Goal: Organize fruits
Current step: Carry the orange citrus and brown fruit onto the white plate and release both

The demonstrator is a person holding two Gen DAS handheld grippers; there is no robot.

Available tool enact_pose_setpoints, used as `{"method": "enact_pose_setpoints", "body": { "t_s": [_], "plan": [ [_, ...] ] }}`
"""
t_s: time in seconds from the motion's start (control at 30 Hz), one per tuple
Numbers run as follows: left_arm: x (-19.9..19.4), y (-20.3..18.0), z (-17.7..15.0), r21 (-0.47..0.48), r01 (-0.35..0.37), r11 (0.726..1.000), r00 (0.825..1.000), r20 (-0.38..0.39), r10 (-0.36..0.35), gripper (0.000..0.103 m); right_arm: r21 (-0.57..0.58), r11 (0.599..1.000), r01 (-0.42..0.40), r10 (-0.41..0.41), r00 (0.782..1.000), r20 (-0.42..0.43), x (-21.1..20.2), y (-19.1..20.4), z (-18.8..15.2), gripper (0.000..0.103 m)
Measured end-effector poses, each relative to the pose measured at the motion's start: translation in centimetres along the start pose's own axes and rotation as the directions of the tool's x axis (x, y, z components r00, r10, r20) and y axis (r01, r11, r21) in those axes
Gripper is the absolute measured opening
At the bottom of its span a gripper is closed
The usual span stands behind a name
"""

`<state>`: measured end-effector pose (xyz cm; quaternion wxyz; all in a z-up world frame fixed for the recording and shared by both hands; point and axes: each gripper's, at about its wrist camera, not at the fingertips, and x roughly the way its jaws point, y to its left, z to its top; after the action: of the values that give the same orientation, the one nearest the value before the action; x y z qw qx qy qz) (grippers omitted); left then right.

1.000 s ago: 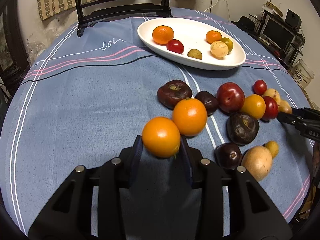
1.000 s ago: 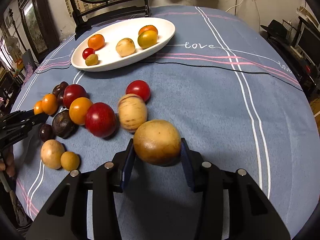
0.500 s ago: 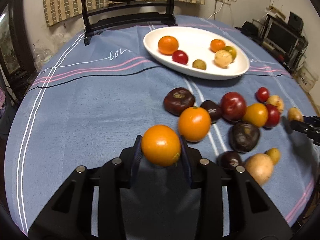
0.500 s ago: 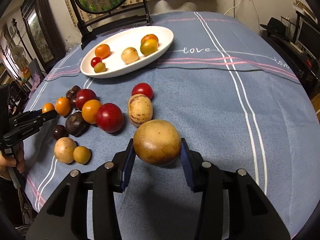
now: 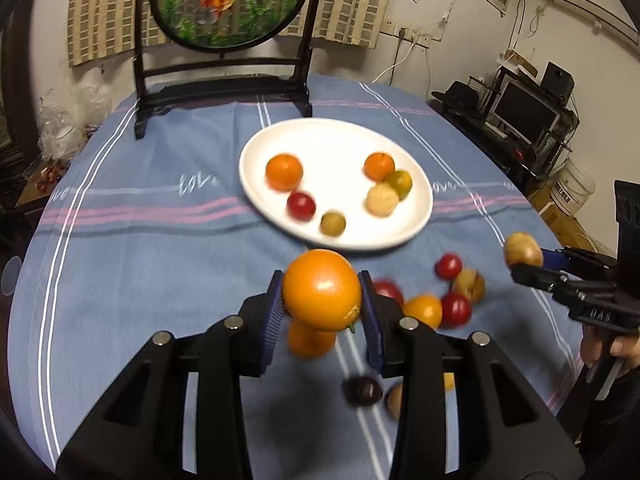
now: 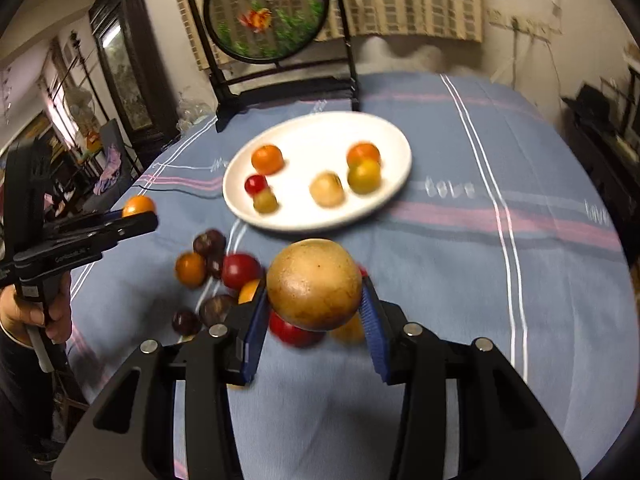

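Left fingers (image 5: 322, 300) clamped on an orange (image 5: 321, 289), narrow gap, fruit lifted clear of the worktop (image 5: 160, 280). Right fingers (image 6: 314, 304) closed on a tan fruit (image 6: 314, 284), also off the cloth. White plate (image 5: 340, 136) sits beyond both, holding six pieces: two oranges (image 5: 284, 171), one red (image 5: 301, 205), one pale round (image 5: 382, 199), two yellow-green (image 5: 333, 222) (blurred, kinds unclear). Loose pile (image 6: 216, 264) of red, orange and dark fruit lies on the worktop just short of the plate, between the two grippers.
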<state>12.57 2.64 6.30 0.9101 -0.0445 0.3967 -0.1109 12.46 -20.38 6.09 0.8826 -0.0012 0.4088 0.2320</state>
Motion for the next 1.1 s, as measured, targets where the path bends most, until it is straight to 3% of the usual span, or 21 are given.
{"method": "enact_pose_setpoints", "body": {
  "t_s": [0.33, 0.4, 0.67, 0.77, 0.83, 0.93, 1.03, 1.1],
  "plan": [
    [9.0, -0.2, 5.7, -0.021, -0.028, 0.999, 0.995, -0.097, 0.026, 0.037, -0.095, 0.995, 0.023, -0.022, 1.000, 0.013, 7.9, 0.9, 7.1, 0.044],
    [10.3, 0.2, 6.4, -0.034, -0.034, 0.999, 0.994, -0.104, 0.030, 0.037, -0.112, 0.993, 0.030, -0.032, 0.999, -0.019, 10.1, 0.9, 8.1, 0.044],
    [14.4, 2.1, 8.1, -0.094, -0.071, 0.993, 0.989, -0.140, 0.057, 0.037, -0.104, 0.993, 0.060, -0.066, 0.997, -0.051, 15.0, 0.3, 10.5, 0.045],
    [14.9, 2.3, 8.3, -0.126, -0.073, 0.989, 0.990, -0.132, 0.056, 0.038, -0.096, 0.989, 0.108, -0.115, 0.991, -0.074, 16.4, 0.1, 10.7, 0.045],
    [15.1, 2.5, 8.3, -0.156, -0.079, 0.985, 0.988, -0.140, 0.057, 0.045, -0.078, 0.988, 0.131, -0.137, 0.987, -0.079, 16.6, 0.0, 10.9, 0.046],
    [14.3, 3.2, 8.2, -0.188, -0.098, 0.977, 0.987, -0.146, 0.070, 0.073, -0.062, 0.991, 0.122, -0.125, 0.991, -0.048, 15.4, -0.3, 10.7, 0.047],
    [12.9, 3.9, 7.7, -0.250, -0.050, 0.967, 0.991, -0.136, 0.016, 0.074, -0.030, 0.995, 0.090, -0.091, 0.995, -0.030, 13.6, -0.8, 10.0, 0.048],
    [11.3, 3.9, 7.2, -0.251, -0.087, 0.964, 0.992, -0.115, 0.059, 0.074, 0.004, 0.997, 0.071, -0.071, 0.997, -0.021, 12.2, -1.3, 9.2, 0.048]
  ]
}}
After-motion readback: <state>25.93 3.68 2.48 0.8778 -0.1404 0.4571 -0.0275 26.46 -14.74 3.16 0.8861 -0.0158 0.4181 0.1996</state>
